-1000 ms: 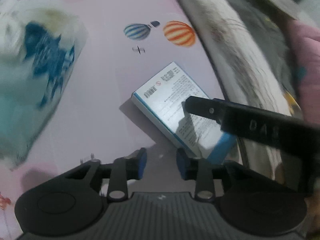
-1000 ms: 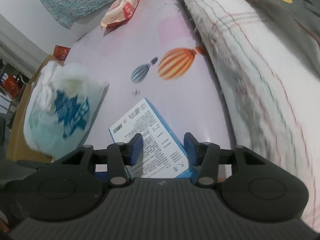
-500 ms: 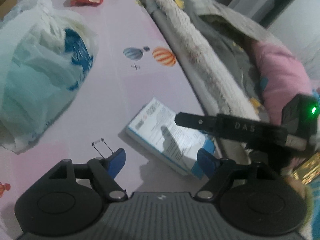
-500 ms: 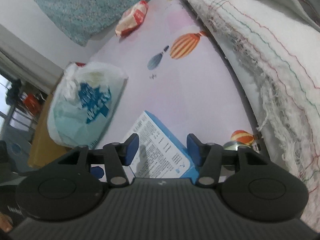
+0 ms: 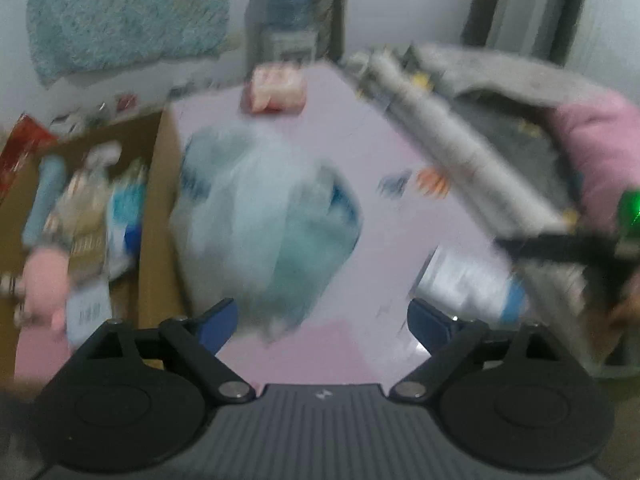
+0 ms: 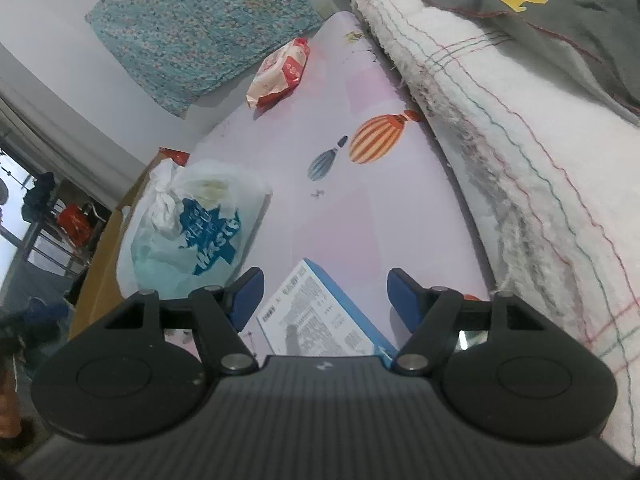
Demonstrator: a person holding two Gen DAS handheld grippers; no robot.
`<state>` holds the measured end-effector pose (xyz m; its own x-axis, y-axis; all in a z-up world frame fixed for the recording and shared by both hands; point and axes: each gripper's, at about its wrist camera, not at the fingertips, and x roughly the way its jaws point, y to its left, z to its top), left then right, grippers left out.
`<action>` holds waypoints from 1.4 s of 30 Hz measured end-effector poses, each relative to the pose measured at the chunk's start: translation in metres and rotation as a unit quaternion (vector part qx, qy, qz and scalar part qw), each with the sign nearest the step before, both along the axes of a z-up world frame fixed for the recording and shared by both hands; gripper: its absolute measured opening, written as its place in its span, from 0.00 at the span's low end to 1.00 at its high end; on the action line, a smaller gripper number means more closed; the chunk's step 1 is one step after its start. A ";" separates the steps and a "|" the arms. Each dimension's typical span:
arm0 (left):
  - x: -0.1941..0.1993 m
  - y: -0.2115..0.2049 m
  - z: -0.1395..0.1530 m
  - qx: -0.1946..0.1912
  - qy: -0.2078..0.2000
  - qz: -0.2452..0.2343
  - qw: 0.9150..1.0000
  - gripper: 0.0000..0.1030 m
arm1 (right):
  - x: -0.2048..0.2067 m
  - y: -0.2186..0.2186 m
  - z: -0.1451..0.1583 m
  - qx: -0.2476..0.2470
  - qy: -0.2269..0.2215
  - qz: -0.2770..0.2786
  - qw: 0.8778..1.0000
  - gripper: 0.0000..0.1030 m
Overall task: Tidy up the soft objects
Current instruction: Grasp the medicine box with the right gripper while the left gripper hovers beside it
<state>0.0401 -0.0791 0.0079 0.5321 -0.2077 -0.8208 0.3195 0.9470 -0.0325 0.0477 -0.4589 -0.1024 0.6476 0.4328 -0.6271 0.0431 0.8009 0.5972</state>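
Observation:
A white and teal plastic bag (image 6: 188, 232) stuffed with soft things lies on the pink balloon mat (image 6: 372, 208). A blue and white carton (image 6: 320, 320) lies flat on the mat just under my right gripper (image 6: 326, 292). Its jaws are opening and the pads stand clear of the carton. In the blurred left wrist view my left gripper (image 5: 322, 320) hangs above the mat with its jaws opening and nothing between them. The bag (image 5: 264, 232) is just ahead of it, the carton (image 5: 468, 284) is to its right, and the right gripper (image 5: 560, 248) shows as a black bar.
A cardboard box (image 5: 156, 220) holding soft toys and packets stands left of the mat. A red and white packet (image 6: 280, 72) lies at the far end. A white blanket (image 6: 520, 140) and a grey cover (image 6: 560, 20) border the right side. A teal cloth (image 6: 200, 20) hangs behind.
My left gripper has risen and drawn back from the carton while its jaws spread wide; the bag and cardboard box came into its view. The right gripper's jaws widened away from the carton.

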 end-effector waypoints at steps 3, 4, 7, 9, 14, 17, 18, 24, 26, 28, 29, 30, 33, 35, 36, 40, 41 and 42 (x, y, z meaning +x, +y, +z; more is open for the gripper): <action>-0.011 -0.007 -0.043 -0.009 0.024 -0.002 1.000 0.83 | -0.006 0.004 -0.004 -0.020 0.000 -0.002 1.000 0.66; -0.012 -0.010 -0.054 -0.017 0.029 -0.004 0.999 0.75 | -0.007 0.006 -0.005 -0.028 0.002 0.000 1.000 0.66; -0.011 -0.025 -0.079 -0.051 0.024 -0.014 0.998 0.61 | -0.008 0.013 -0.009 -0.045 0.011 0.006 0.999 0.66; -0.007 -0.031 -0.088 -0.081 0.023 -0.024 0.996 0.58 | -0.009 0.020 -0.011 -0.050 0.012 0.014 0.999 0.65; -0.003 -0.041 -0.101 -0.123 0.040 -0.053 0.990 0.50 | -0.014 0.040 -0.022 -0.051 0.032 0.024 0.998 0.45; 0.000 -0.038 -0.105 -0.159 0.055 -0.063 0.984 0.51 | -0.018 0.051 -0.028 -0.027 0.037 0.025 0.999 0.40; 0.002 -0.038 -0.108 -0.165 0.058 -0.064 0.982 0.51 | -0.019 0.055 -0.030 -0.021 0.038 0.028 0.999 0.40; 0.008 -0.047 -0.104 -0.165 0.057 -0.078 0.982 0.71 | -0.018 0.066 -0.029 0.021 0.039 0.034 0.998 0.41; 0.011 -0.053 -0.103 -0.162 0.054 -0.088 0.981 0.75 | -0.014 0.065 -0.029 0.019 0.039 0.023 0.999 0.42; 0.017 -0.060 -0.105 -0.157 0.058 -0.097 0.981 0.76 | -0.009 0.064 -0.034 0.035 0.049 0.020 0.998 0.42; 0.020 -0.063 -0.107 -0.154 0.061 -0.098 0.981 0.76 | -0.007 0.065 -0.038 0.047 0.055 0.022 0.997 0.42; 0.023 -0.066 -0.110 -0.150 0.066 -0.098 0.982 0.76 | -0.005 0.066 -0.041 0.062 0.059 0.026 0.996 0.41; 0.030 -0.073 -0.117 -0.145 0.075 -0.090 0.982 0.77 | -0.002 0.070 -0.048 0.107 0.071 0.039 0.991 0.42; 0.029 -0.073 -0.117 -0.134 0.066 -0.086 0.985 0.77 | -0.004 0.071 -0.049 0.120 0.070 0.041 0.989 0.43; 0.030 -0.073 -0.117 -0.128 0.065 -0.085 0.986 0.77 | -0.005 0.071 -0.048 0.126 0.068 0.044 0.989 0.43; 0.029 -0.071 -0.118 -0.112 0.063 -0.082 0.988 0.79 | -0.009 0.069 -0.044 0.168 0.055 0.057 0.983 0.43; 0.029 -0.071 -0.118 -0.109 0.064 -0.080 0.989 0.80 | -0.010 0.068 -0.042 0.180 0.051 0.060 0.981 0.43; 0.029 -0.071 -0.118 -0.105 0.064 -0.079 0.989 0.80 | -0.011 0.068 -0.041 0.194 0.047 0.062 0.978 0.43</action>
<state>0.0694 -0.1501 -0.1101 0.3744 -0.4531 -0.8090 0.4433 0.8538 -0.2730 0.0366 -0.3911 -0.1436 0.5228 0.7215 -0.4540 0.0287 0.5174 0.8553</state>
